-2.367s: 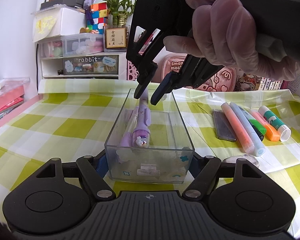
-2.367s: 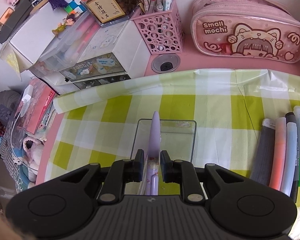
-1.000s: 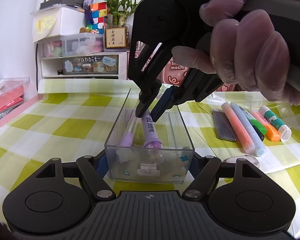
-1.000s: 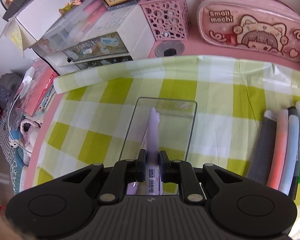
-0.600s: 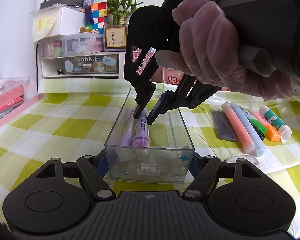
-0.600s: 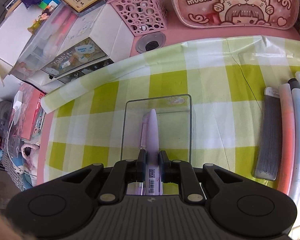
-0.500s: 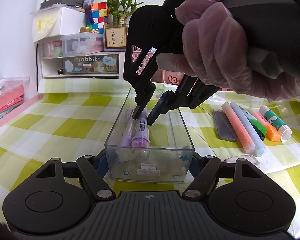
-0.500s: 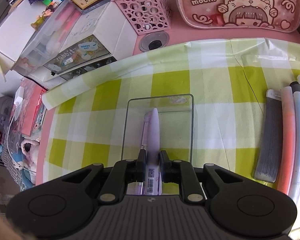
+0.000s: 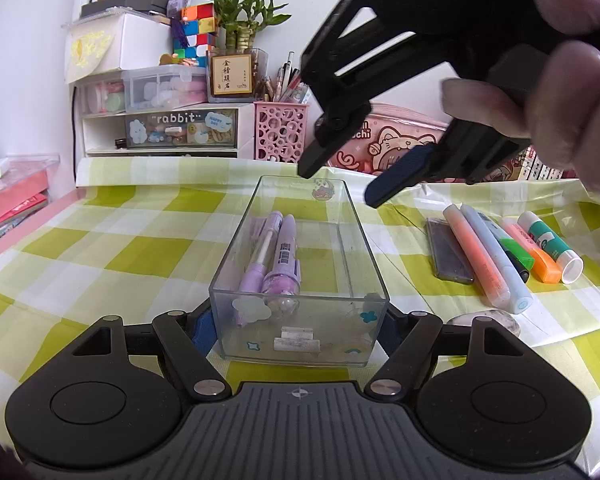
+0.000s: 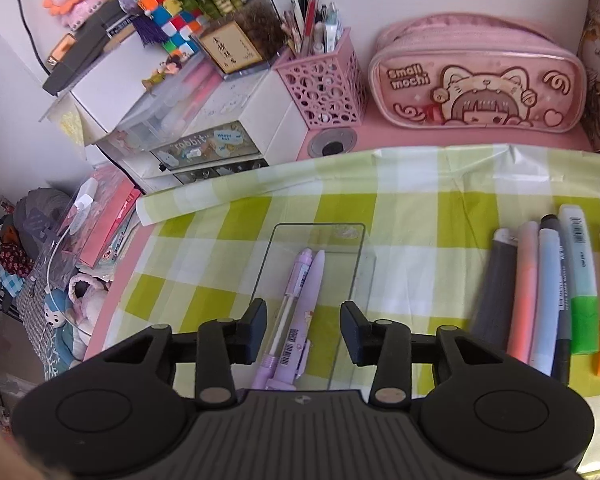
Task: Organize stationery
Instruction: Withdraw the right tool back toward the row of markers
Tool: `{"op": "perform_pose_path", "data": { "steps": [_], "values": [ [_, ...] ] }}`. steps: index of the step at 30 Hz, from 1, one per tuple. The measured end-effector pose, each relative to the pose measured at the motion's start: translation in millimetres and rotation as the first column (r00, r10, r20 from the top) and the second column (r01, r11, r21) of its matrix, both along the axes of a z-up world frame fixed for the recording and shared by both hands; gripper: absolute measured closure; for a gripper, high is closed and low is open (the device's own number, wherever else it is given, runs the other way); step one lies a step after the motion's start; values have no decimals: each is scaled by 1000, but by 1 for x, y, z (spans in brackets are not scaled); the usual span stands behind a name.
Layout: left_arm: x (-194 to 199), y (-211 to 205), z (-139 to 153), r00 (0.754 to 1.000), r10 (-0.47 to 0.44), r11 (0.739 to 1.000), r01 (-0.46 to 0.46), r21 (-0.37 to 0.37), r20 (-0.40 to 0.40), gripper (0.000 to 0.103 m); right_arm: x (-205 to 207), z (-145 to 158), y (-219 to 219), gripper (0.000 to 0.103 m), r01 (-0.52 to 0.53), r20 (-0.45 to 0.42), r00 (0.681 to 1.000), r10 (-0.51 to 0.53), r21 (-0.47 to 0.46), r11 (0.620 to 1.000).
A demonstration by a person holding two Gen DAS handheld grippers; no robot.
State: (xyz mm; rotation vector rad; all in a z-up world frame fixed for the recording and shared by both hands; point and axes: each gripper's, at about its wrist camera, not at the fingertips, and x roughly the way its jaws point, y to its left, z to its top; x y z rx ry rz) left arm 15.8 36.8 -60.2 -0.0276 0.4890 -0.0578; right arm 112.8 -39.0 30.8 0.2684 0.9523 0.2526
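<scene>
From the left wrist, the left claw (image 9: 298,330) clamped the clear box (image 9: 256,300) on the checked table (image 9: 100,248), two purple pens (image 9: 278,258) lying inside. From the right wrist, the right claw (image 10: 303,330) hung over those pens, jaws opening, gripping nothing, markers (image 10: 548,292) just beside.

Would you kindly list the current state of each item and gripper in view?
Clear box: upright, open-topped, clamped at its near end by the left gripper.
Two purple pens: lying side by side inside the box.
Right gripper: empty above the box, jaws opening.
Highlighters: lying on the checked cloth, outside the box.
Glue stick: capped, beside them.
</scene>
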Motion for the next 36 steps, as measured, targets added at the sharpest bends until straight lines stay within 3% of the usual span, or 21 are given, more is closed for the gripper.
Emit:
{"op": "perform_pose_path", "data": {
  "steps": [4,9,16,18,24,32,36],
  "values": [
    [0,0,0,1000,0,1000,0,1,0,30,-27,0,-19,53,34,111,993,-30,-36,999],
    [0,0,0,1000,0,1000,0,1,0,30,-62,-1,-42,36,73,267,963,-42,-107,992],
    [-1,1,0,1000,2,1000,-2,-1,-1,30,-94,-8,-77,27,169,366,925,-106,-145,975],
    [-2,0,-1,1000,5,1000,-5,3,-1,30,-103,-13,-89,21,193,397,910,-122,-144,971],
    [-2,-2,0,1000,23,1000,-23,13,3,30,-113,-26,-111,18,213,412,902,-132,-158,964],
    [-2,-3,0,1000,24,999,-25,21,7,30,-121,-43,-115,19,162,403,912,-78,-179,970],
    [-2,-3,0,1000,24,999,-24,21,6,30,-120,-45,-116,28,128,395,917,-60,-149,980]
  ]
}}
